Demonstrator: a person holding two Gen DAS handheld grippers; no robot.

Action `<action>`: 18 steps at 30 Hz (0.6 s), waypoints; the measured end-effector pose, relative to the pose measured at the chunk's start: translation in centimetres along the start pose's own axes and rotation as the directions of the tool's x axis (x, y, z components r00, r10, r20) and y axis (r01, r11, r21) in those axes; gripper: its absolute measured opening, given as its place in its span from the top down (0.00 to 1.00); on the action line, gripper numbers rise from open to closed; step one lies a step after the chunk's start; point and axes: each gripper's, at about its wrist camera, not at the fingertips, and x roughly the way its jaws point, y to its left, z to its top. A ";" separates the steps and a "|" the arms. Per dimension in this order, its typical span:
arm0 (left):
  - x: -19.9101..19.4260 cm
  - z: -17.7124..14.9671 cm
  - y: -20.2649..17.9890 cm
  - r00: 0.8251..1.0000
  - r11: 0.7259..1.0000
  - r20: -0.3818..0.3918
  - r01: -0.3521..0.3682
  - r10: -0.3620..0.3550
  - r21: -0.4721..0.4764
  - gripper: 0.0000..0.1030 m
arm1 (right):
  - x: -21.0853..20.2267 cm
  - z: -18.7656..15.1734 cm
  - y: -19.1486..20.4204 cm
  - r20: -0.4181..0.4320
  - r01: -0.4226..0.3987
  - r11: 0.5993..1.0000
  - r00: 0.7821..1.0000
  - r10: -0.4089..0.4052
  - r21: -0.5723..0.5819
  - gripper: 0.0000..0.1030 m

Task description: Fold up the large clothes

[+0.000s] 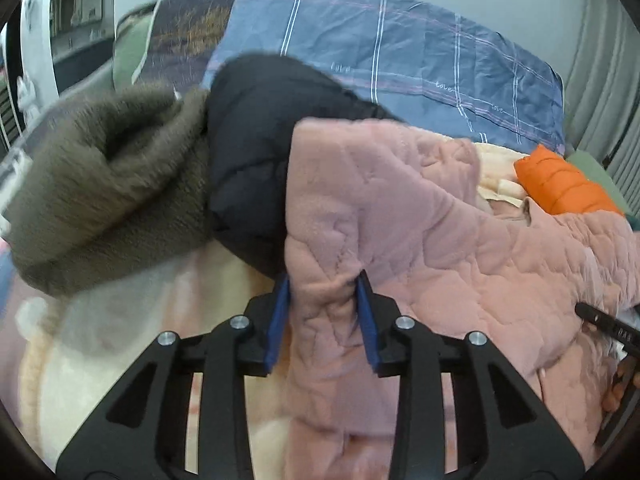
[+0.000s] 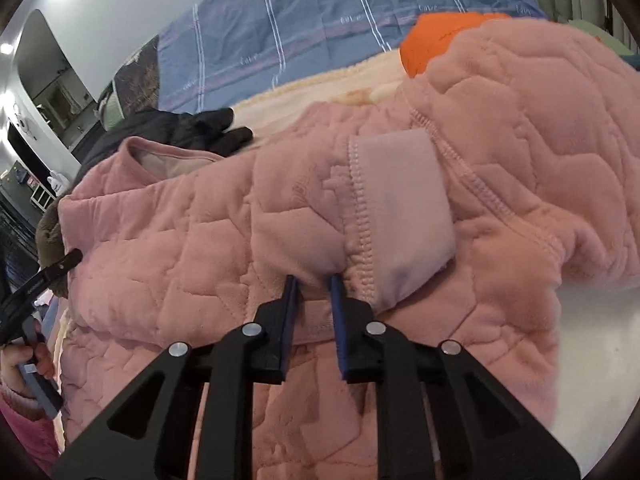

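A pink quilted jacket (image 1: pixel 400 216) lies spread over a bed, lifted in folds at both ends. My left gripper (image 1: pixel 323 280) is shut on a bunched edge of the jacket, its blue pads (image 1: pixel 280 320) pressing the fabric from both sides. My right gripper (image 2: pixel 314 280) is shut on a fold of the pink jacket (image 2: pixel 200 232) beside a smooth pale-pink cuff (image 2: pixel 404 208) with a stitched seam. The jacket's open collar (image 2: pixel 160 156) shows at the left. Each view catches the other gripper's black frame at its edge, held by a hand (image 2: pixel 16 364).
A black puffer garment (image 1: pixel 256 136) and a brown furry garment (image 1: pixel 108 184) lie left of the pink jacket. An orange padded piece (image 1: pixel 564 188) sits at the far right. A blue plaid cover (image 1: pixel 400 48) lies behind, a cream blanket (image 1: pixel 132 320) underneath. Shelves stand at the far left.
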 end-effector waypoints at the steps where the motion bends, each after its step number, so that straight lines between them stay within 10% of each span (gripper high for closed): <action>1: -1.0 0.1 -0.2 1.000 1.000 0.019 0.003 -0.004 0.004 0.75 | -0.4 0.1 0.3 0.006 0.007 1.000 1.000 -0.007 -0.019 0.83; 9: -5.7 0.1 -8.3 0.967 0.962 0.049 0.241 -0.249 0.127 0.77 | -3.1 -0.3 0.4 0.019 0.012 1.000 1.000 -0.012 -0.007 0.77; 14: 2.6 -3.6 -13.2 0.984 0.966 -0.122 0.151 -0.127 0.209 0.76 | -2.9 -2.4 -0.5 0.025 0.018 1.000 1.000 -0.018 0.003 0.76; 18: 3.8 -5.2 -12.9 0.989 0.966 -0.079 0.140 -0.125 0.220 0.76 | -8.0 -1.8 -2.7 0.077 -0.038 0.998 0.996 0.034 0.047 0.67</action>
